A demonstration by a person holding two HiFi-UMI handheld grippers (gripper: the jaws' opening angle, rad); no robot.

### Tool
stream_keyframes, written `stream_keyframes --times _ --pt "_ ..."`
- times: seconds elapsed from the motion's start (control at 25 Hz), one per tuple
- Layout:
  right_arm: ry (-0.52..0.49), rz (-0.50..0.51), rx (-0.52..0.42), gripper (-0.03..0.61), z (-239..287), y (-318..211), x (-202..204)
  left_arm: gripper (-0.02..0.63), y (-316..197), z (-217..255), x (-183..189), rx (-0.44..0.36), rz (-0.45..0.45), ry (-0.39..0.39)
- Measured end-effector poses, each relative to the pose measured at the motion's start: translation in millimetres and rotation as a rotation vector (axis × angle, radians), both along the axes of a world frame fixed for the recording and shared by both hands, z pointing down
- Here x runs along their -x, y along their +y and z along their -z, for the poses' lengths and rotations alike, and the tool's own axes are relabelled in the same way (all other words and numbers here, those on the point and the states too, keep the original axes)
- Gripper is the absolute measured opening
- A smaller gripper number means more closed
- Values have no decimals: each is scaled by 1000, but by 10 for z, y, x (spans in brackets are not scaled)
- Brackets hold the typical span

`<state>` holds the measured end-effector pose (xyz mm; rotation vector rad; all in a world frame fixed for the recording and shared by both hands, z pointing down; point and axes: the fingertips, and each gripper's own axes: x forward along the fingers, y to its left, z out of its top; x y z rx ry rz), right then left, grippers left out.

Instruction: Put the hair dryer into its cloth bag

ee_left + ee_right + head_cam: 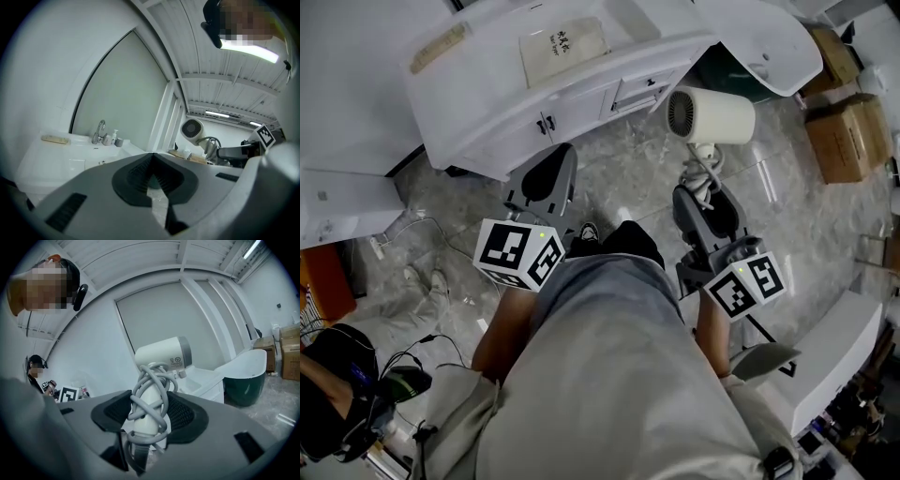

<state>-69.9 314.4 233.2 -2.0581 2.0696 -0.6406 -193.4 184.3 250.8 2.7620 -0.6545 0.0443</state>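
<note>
Landmark: the white vanity cabinet with a sink basin.

- The cream-white hair dryer with a grey cord wound round its handle is off the floor, just in front of the cabinet's right front corner and apart from it.
- The handle's long axis runs along the right gripper towards the cabinet. The barrel lies crosswise to the handle, with its round grilled end facing the left gripper.
- The right gripper's jaws are clamped on the cord-wrapped handle from both sides.
- The left gripper's jaws are closed tip to tip, with nothing between them. It points at the cabinet's door front.
- Open marbled grey floor lies between the cabinet and the person.
- Brown cardboard boxes stand well right of the cabinet.
</note>
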Motion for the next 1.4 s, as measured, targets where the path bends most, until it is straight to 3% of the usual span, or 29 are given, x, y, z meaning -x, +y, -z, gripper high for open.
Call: stream_keyframes --times 0.4,0.84,1.4 --pt "14 78 -3 239 -4 -465 -180 3 -381 -69 -86 1 78 13" --pt "16 240 -34 239 -6 -1418 -891 3 -1066 12 -738 -34 207 -10" --pt "-40 419 -2 239 -155 -2618 -1798 3 -1919 -115 -1515 8 385 -95"
